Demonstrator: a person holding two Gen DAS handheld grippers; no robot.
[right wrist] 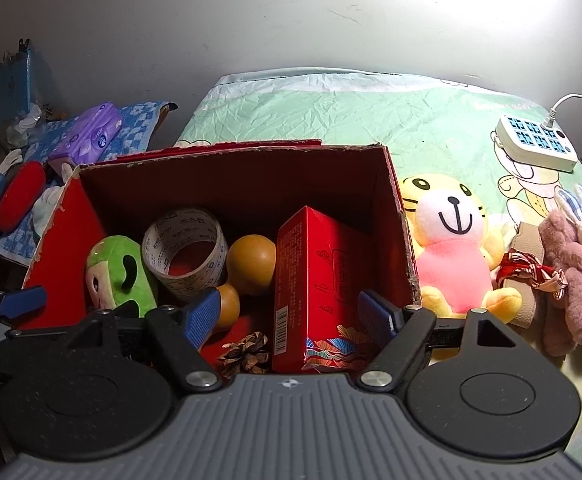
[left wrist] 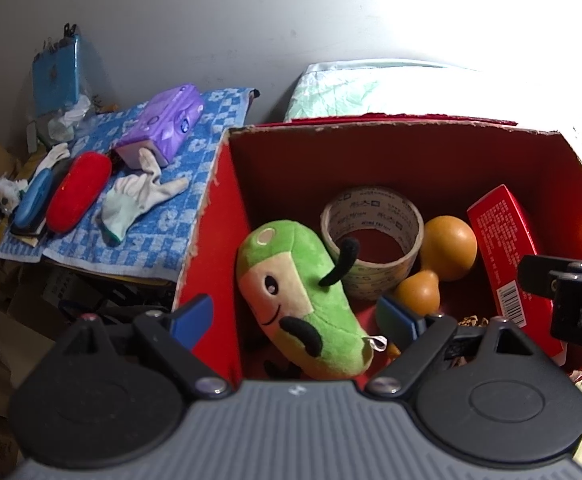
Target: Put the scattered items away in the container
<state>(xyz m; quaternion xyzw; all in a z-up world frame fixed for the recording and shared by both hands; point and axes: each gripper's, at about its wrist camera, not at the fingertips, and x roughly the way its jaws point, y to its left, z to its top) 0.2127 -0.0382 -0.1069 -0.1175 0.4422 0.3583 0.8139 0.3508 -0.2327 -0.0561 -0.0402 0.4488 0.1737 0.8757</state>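
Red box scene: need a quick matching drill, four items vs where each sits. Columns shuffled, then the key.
Items:
1. tape roll
2. yellow tiger plush
3. purple tissue pack
4. power strip

Places:
A. on the blue checked towel, left of the box
B. inside the red box, beside the green plush
C. far right on the green sheet, cable plugged in
D. outside the box, against its right wall

Pairs: 1-B, 2-D, 3-A, 4-C
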